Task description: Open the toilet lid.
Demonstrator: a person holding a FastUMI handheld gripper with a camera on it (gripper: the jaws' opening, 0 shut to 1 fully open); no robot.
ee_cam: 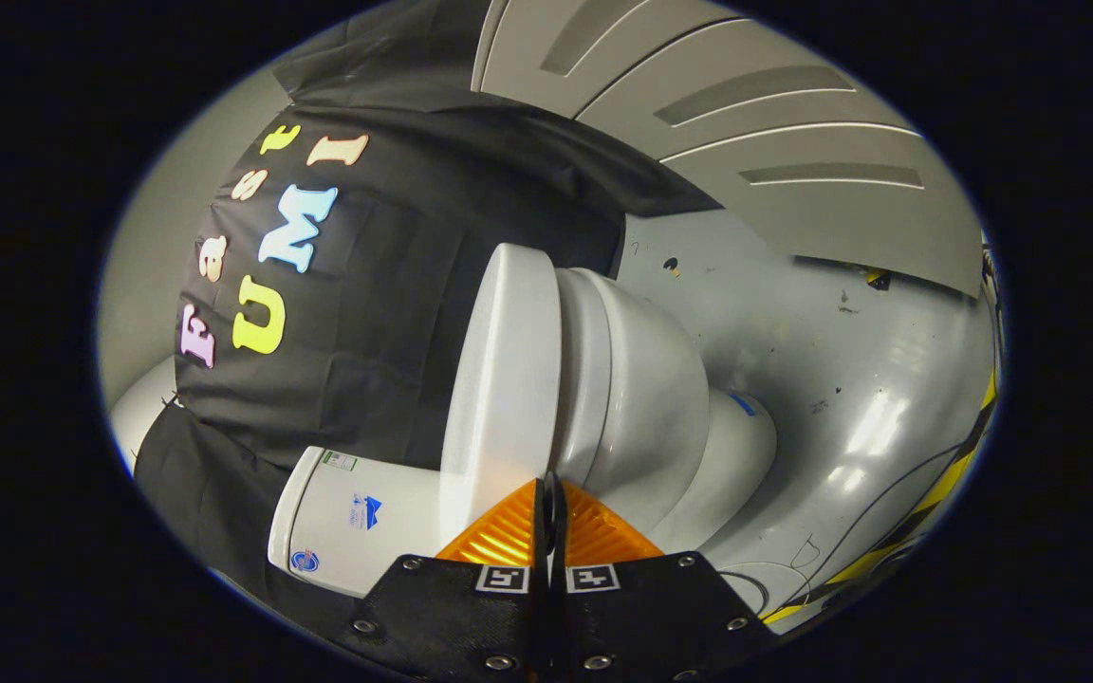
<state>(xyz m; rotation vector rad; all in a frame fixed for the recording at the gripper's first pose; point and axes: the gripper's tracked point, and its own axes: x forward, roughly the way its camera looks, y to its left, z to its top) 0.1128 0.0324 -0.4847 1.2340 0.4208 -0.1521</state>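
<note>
A: Right, claw (551,493) status?
B: Fingers pressed together, nothing betw. them, tips at the lid's (499,379) near edge.
A: Lid where?
B: Frame centre, down on the bowl (641,398); tank (357,517) lower left, grey floor (841,379) right.

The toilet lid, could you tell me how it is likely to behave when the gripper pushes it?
The toilet lid looks like a stiff, smooth slab, so it should swing as one piece rather than flex. Its glossy face may let the shut gripper slide. It seems joined near the tank, so it probably pivots there.
</note>
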